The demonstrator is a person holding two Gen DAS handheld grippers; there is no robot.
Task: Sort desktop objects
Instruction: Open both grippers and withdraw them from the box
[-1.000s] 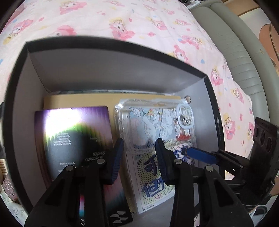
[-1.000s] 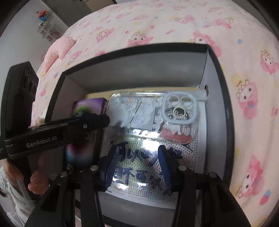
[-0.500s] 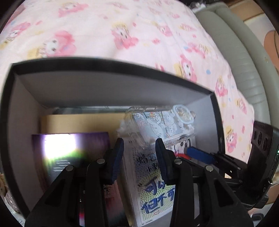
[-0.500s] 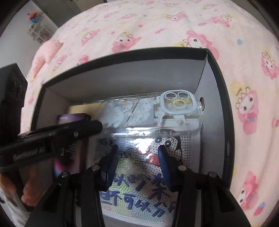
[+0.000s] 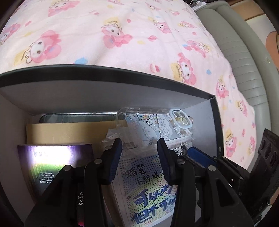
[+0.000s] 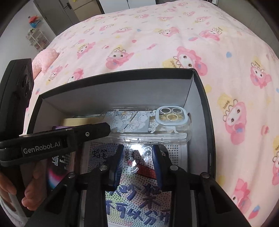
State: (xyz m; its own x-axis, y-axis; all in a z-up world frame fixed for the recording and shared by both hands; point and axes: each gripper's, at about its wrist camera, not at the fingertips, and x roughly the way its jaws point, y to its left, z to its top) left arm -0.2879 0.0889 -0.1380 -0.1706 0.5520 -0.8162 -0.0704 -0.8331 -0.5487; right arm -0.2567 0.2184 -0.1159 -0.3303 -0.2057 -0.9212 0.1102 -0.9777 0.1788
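Around me spreads a bed under a pink blanket [image 6: 174, 35] printed with cartoon rabbits in pink hoods. To my right runs the bed's padded grey-green headboard [image 5: 244, 61], ribbed in bands. Past the far end of the bed I see a pale wall, dark cupboard doors [image 6: 57, 14] and a small white wire rack [image 6: 35, 39] holding colourful odds. Soft daylight fills the room.

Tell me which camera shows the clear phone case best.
The right wrist view. There the clear phone case shows nearly whole at the back of the black box, camera ring and cartoon print both plain; only its left end hides behind the left gripper. The left wrist view shows it smaller, its lower edge cut by that gripper's fingers.
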